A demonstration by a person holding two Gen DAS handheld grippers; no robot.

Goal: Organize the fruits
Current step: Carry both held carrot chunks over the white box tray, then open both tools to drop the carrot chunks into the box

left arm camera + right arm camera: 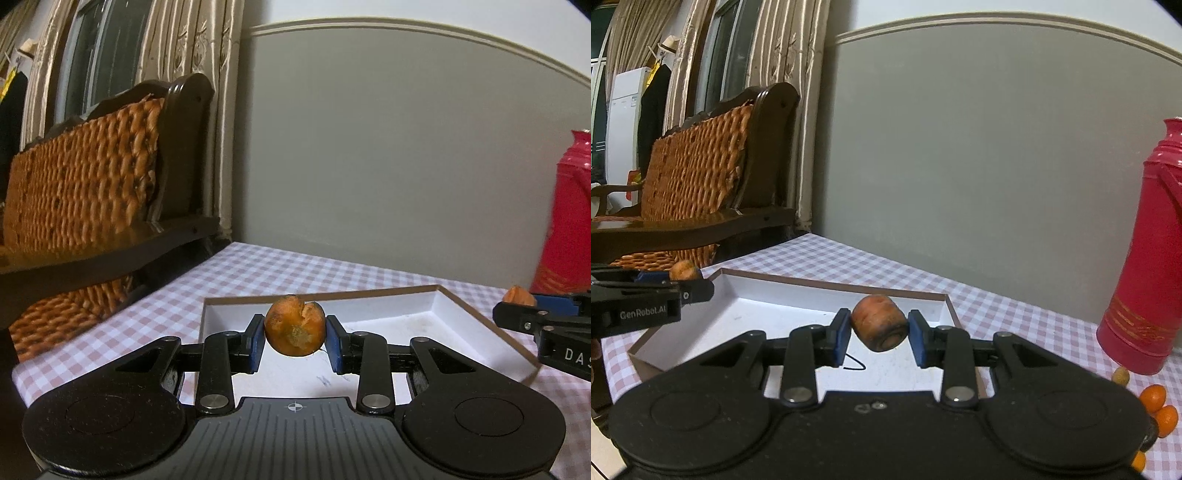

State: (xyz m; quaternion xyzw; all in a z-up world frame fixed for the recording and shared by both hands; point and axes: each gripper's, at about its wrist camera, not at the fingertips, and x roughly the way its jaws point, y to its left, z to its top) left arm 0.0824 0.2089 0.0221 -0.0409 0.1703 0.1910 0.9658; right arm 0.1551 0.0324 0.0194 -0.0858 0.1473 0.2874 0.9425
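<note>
- Blue-padded left gripper (295,338) pinches a split orange carrot chunk (294,325), held above the box interior.
- Right gripper (877,332) clamps a carrot stub (880,322) over the same white cardboard box (746,295), whose floor shows only pen marks.
- Kumquats (1152,398) lie beside the red thermos (1145,258).
- Checked tablecloth (295,269) runs on to the grey wall (388,147); a wicker chair (81,177) crowds the left edge.

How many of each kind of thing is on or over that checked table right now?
Brown-orange carrot chunks, one clamped in each gripper: 2
Small orange kumquats: 3
Small yellowish round fruit: 1
Shallow white cardboard box: 1
Tall red thermos flask: 1
Total: 8
</note>
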